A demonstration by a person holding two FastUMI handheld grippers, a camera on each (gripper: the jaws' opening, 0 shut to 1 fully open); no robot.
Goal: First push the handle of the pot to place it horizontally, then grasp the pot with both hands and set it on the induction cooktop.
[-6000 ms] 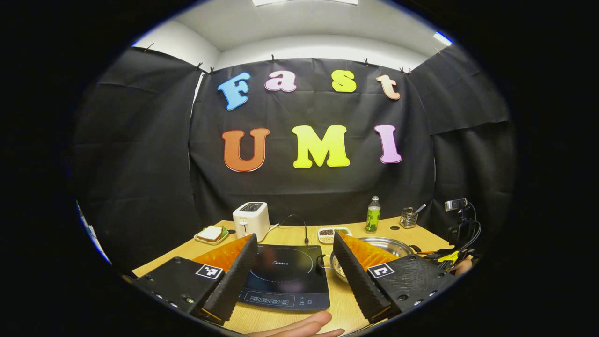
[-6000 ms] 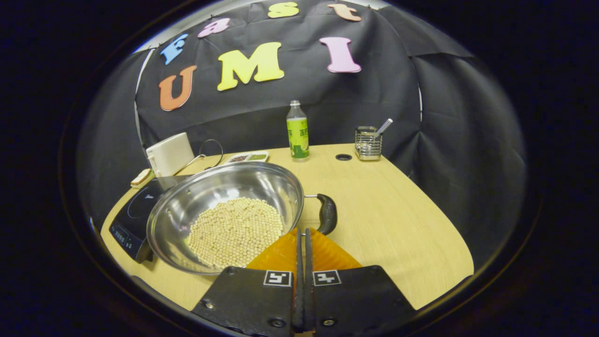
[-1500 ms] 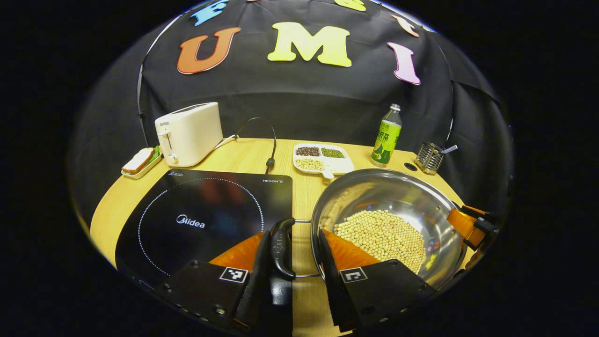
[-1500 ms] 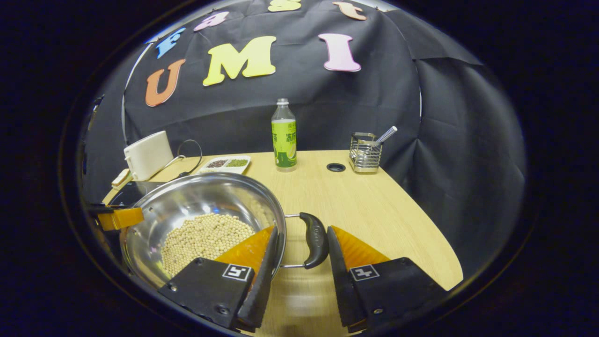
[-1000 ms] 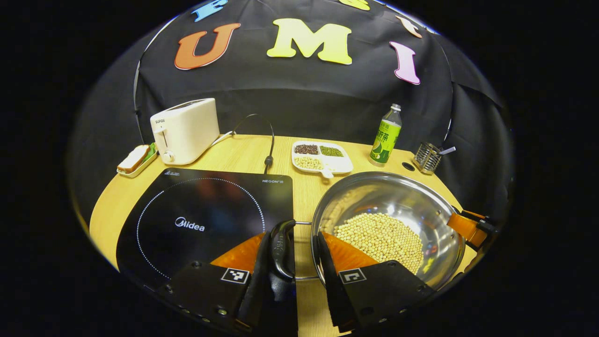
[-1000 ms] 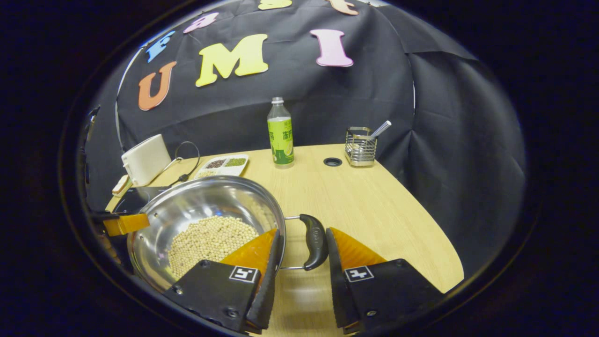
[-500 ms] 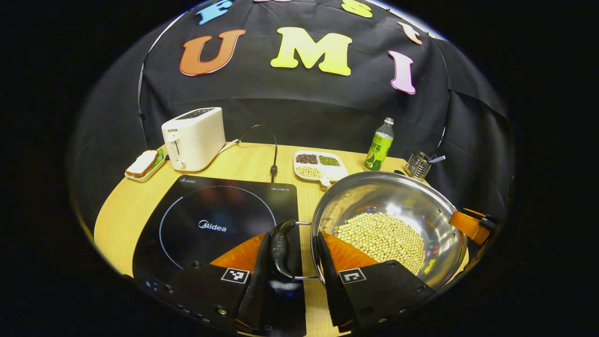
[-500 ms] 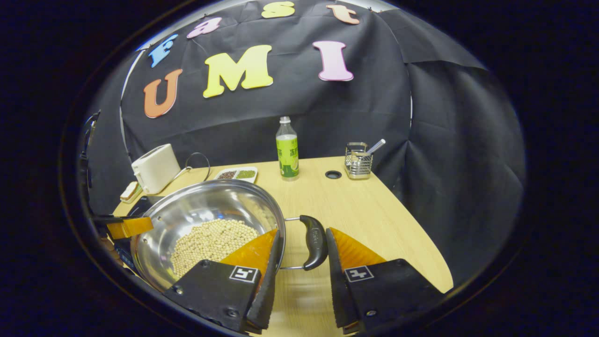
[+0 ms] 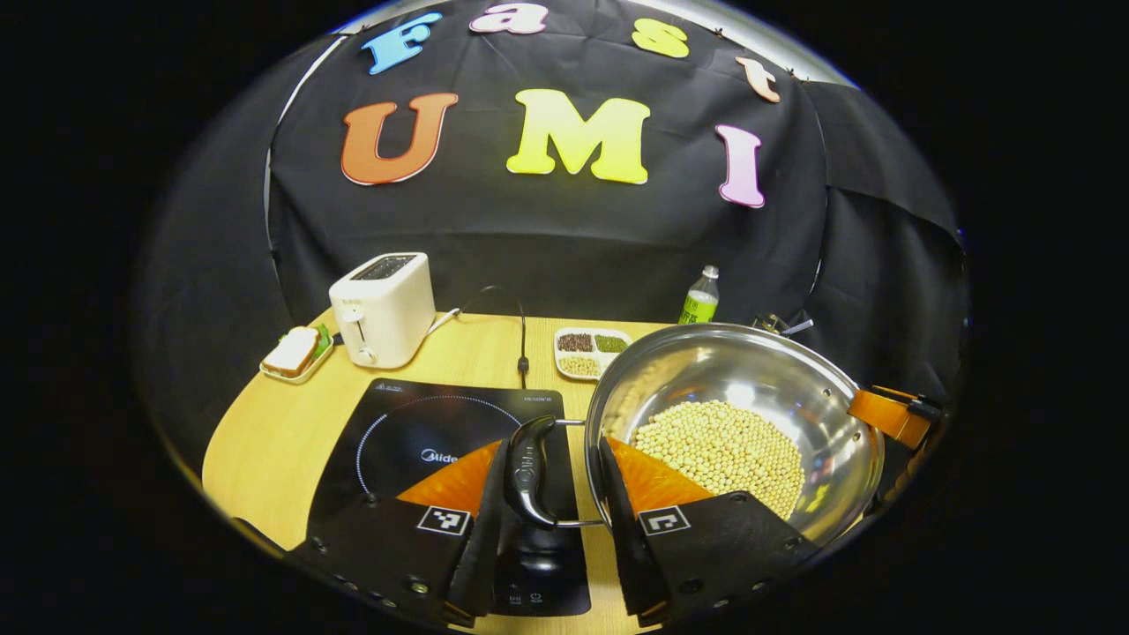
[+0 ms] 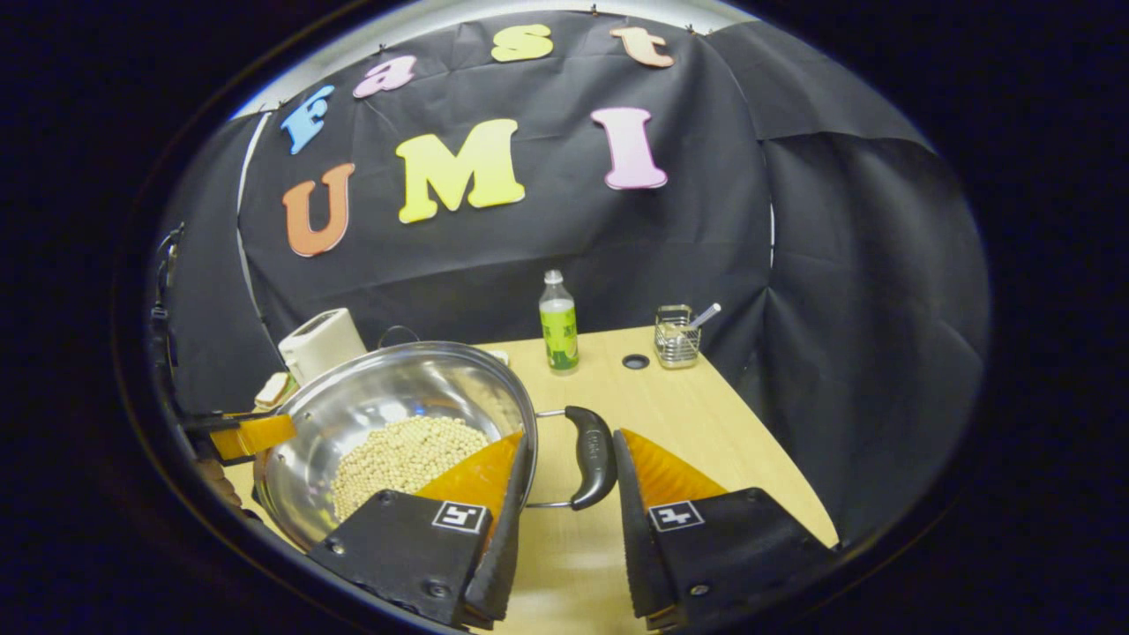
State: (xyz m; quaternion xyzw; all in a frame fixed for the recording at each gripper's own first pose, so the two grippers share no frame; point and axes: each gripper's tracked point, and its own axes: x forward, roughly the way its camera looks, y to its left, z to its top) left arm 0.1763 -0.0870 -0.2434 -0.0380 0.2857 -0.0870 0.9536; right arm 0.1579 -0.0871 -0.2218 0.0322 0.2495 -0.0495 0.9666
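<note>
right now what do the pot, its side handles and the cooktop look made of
Pot: likely polished stainless steel, mirror-bright with highlights. Side handles: matte black, probably plastic, on thin wire loops. Cooktop: glossy black, looks like glass, reflecting light.

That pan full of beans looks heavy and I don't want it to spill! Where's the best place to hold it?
Hold the pan by its two black side handles, one from each side, squeezing across each bar. They sit opposite each other on the rim, so the beans stay level. The left gripper and right gripper already straddle them like that.
</note>
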